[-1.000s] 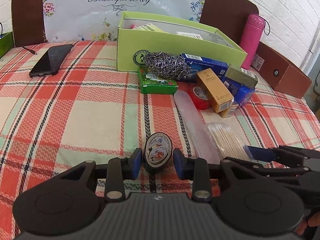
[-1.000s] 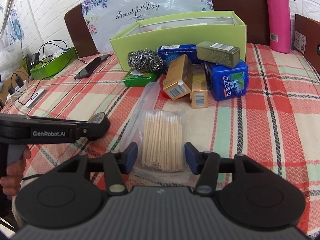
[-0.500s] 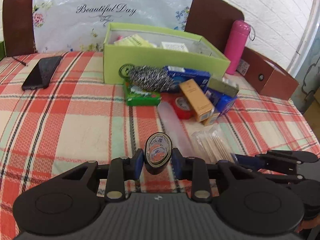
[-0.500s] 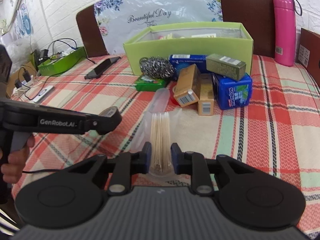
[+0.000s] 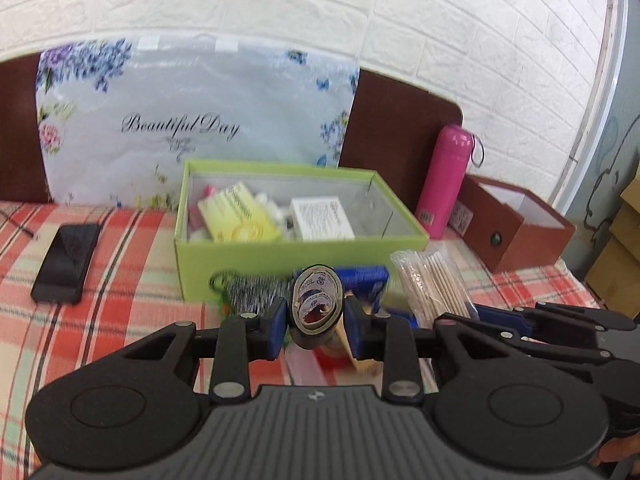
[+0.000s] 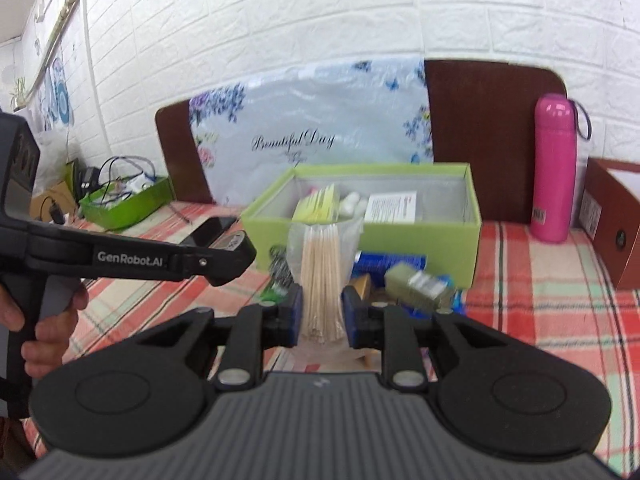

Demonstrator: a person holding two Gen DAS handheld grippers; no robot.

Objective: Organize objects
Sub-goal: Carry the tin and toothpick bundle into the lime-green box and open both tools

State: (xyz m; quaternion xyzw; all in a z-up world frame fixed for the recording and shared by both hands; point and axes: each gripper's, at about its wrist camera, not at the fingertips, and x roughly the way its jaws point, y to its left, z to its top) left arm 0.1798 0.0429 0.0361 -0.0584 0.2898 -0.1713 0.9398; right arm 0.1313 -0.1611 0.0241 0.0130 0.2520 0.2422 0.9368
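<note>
The left tool (image 5: 316, 326) is clamped on a small roll of tape (image 5: 316, 304), held upright between its blue pads with the printed round face toward the camera; the print on it is too small to read. The right tool (image 6: 322, 314) is closed on a clear bag of wooden sticks (image 6: 322, 276), which stands upright between its pads, and in the left wrist view the same bag shows just to the right of the roll. Both loads hang above the clutter in front of the green box (image 5: 280, 256), whose near wall stands directly ahead of both tools. The box is open at the top and holds a pale yellow packet (image 5: 240, 216) on its left and a white labelled carton (image 5: 322, 218) in the middle, with bare floor visible along its right end. Below the tools lie a steel scourer (image 5: 256, 290) and a blue carton (image 5: 362, 280), blurred, against the box front. On the checked cloth of the table (image 5: 132, 280), a black phone (image 5: 66, 262) lies well left of the box with open cloth between them. A pink flask (image 6: 554, 168) with a barcode sticker stands right of the box, beside a brown box (image 5: 516, 224). Behind, a floral bag (image 5: 192, 120) reads "Beautiful Day". The left tool's arm in the right wrist view reads "GenRobot.AI".
</note>
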